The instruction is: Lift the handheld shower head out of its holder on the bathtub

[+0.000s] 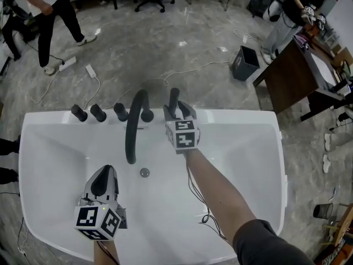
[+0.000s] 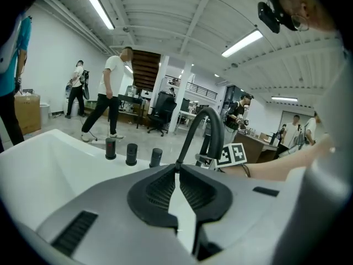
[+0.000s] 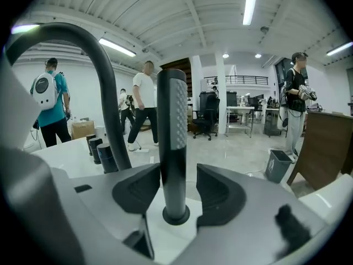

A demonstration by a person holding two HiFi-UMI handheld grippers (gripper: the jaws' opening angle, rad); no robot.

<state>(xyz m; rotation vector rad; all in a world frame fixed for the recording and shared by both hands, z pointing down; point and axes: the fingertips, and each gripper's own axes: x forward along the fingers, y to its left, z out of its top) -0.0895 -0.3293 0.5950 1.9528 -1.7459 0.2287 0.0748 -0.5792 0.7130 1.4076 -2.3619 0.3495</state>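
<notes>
Squarely over the far rim of the bathtub (image 1: pixel 237 118), the right gripper (image 3: pixel 177 185) has its jaws spread, one on each side of the handheld shower head (image 3: pixel 171 127). The head is a slim dark wand that stands upright in its holder (image 3: pixel 176 216), a round collar set into the rim. In the right gripper view the left pad looks to be against the wand, though contact is hard to confirm. The right pad stands off from it with a clear gap, so nothing is clamped. This gripper's marker cube (image 1: pixel 182 134) sits just behind the jaws, towards the person, with the forearm (image 1: pixel 218 186) running back over the white basin. Just to the left of this gripper, the curved black spout (image 1: pixel 133 127) rises from the rim and arcs back over the tub. Further left along the rim stand three short black knobs (image 1: pixel 98 113) in a row. The left gripper (image 2: pixel 176 173) is well apart from all this, nearer the person and low over the basin. Its jaws are closed tip to tip and hold nothing, and they point towards the spout. The drain (image 1: pixel 144 172) lies in the tub floor between the two grippers, to the right of the left one. Beyond the rim is a grey floor with a dark bin (image 1: pixel 244 63) and people walking.
</notes>
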